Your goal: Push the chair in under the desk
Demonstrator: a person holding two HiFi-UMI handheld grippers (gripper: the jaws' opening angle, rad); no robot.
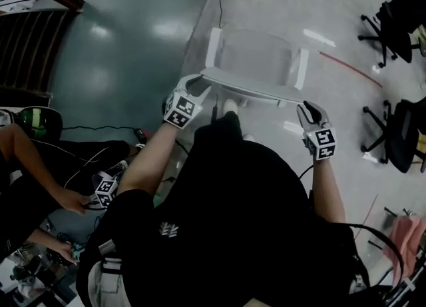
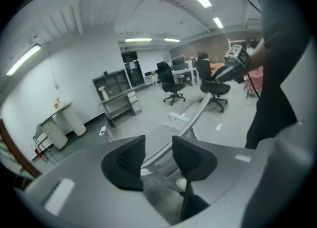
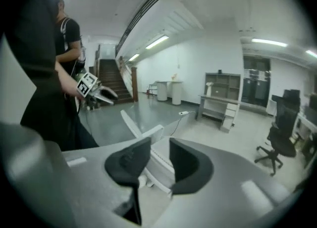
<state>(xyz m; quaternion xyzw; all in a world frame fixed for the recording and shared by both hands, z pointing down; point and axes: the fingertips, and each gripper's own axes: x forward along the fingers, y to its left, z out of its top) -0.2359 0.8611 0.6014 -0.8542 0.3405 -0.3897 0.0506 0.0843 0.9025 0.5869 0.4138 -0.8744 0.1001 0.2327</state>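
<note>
Wide shot from the head view first: a glossy teal floor [image 1: 120,52] fills the left, a pale grey floor [image 1: 346,99] the right, and right on the seam between them stands the white office chair with a see-through mesh back [image 1: 256,59]. Its back is on the near side, towards the person, with the seat and two white armrests on the far side. Off to the right, well apart from it, sit two black swivel chairs [image 1: 399,132].

Now to the chair's slim white top rail [image 1: 253,88], because both tools are on it. The left gripper [image 1: 198,86] is at the rail's left end and the right gripper [image 1: 307,108] at its right end, each angled downward, marker cubes on the near side.

In close on the left gripper view: the black ribbed fingers [image 2: 126,160] stand about half apart, and the rail crosses the gap on a slant, meeting the inner face of each pad, so it is gripped. The far length of the rail curves away to the right.

Right gripper view: these black fingers [image 3: 185,160] are narrower, only a slim gap, and the rail runs slantwise through it, pinched between the two pads.
</note>
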